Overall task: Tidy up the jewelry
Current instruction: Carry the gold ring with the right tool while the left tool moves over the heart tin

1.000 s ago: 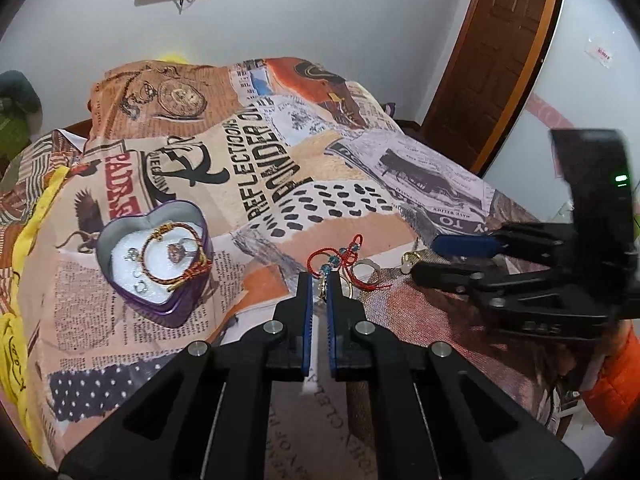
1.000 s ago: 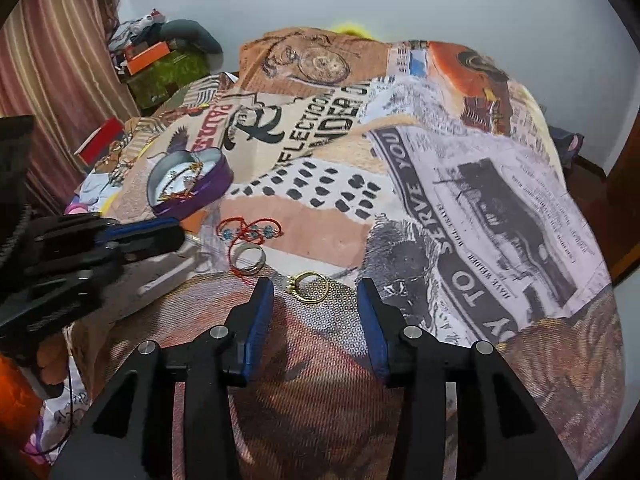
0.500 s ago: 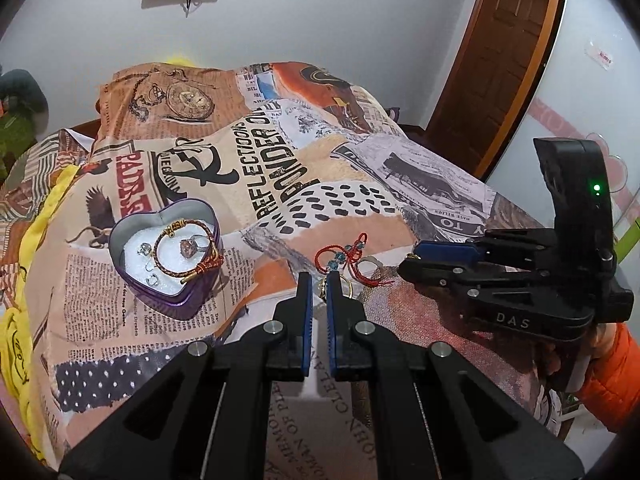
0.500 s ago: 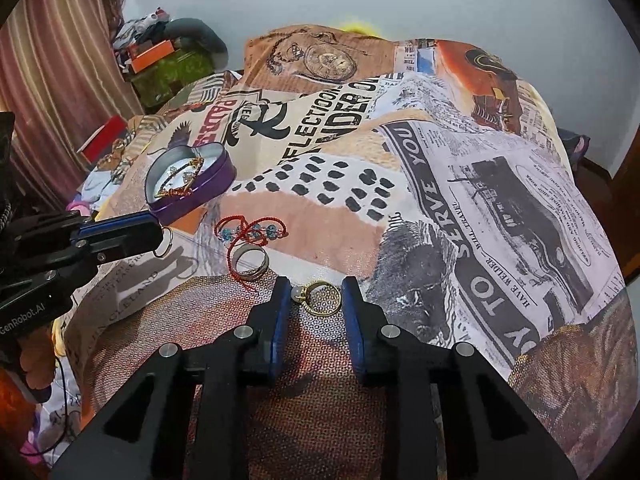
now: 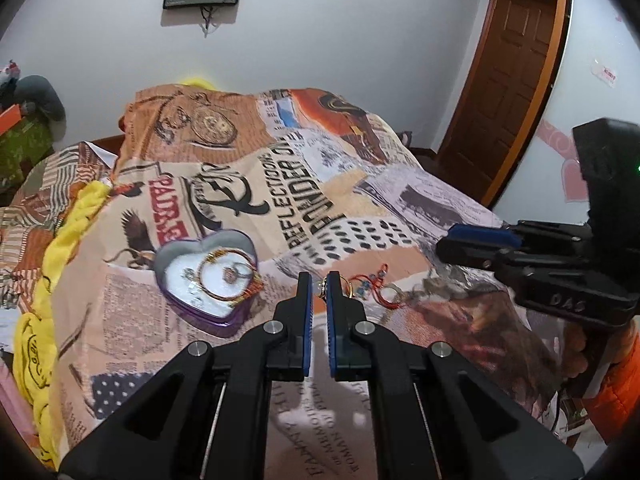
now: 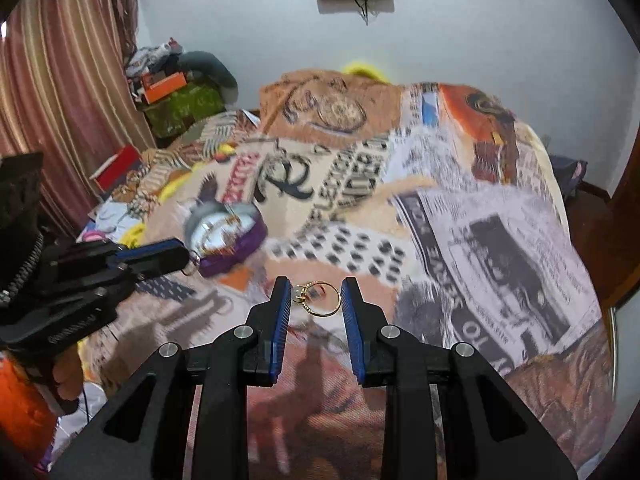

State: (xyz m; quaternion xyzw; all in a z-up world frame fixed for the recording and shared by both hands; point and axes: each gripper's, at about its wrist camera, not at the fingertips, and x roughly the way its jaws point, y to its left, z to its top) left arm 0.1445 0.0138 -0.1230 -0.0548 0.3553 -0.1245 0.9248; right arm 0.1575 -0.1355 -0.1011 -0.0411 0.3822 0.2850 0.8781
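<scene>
now the right gripper [image 6: 313, 300] pinches a gold ring [image 6: 319, 298] crosswise between its fingers [image 6: 281, 312], its jaws having just closed in on the band, and the ring hangs clear of the bed [image 6: 500, 240]. the left gripper [image 5: 319, 286] has its fingers [image 5: 304, 312] pressed almost together on a small ring [image 5: 320, 287] at their tips; seen from the right wrist, that ring dangles just beside the heart-shaped tin [image 5: 206, 276].

the tin, open on the bed and already holding a bracelet [image 5: 224, 278] and small pieces, is the landmark. a red cord bracelet [image 5: 374, 284] lies on the bed, to the right of the tin.

the step in hand looks like carrying both rings to the tin. to do it well, each hand should probably travel level and slow, since a thin band held at two points may pivot or slip. each ring should be let go low over the white lining, beside the bracelet, one hand at a time so the grippers do not crowd over the tin.
</scene>
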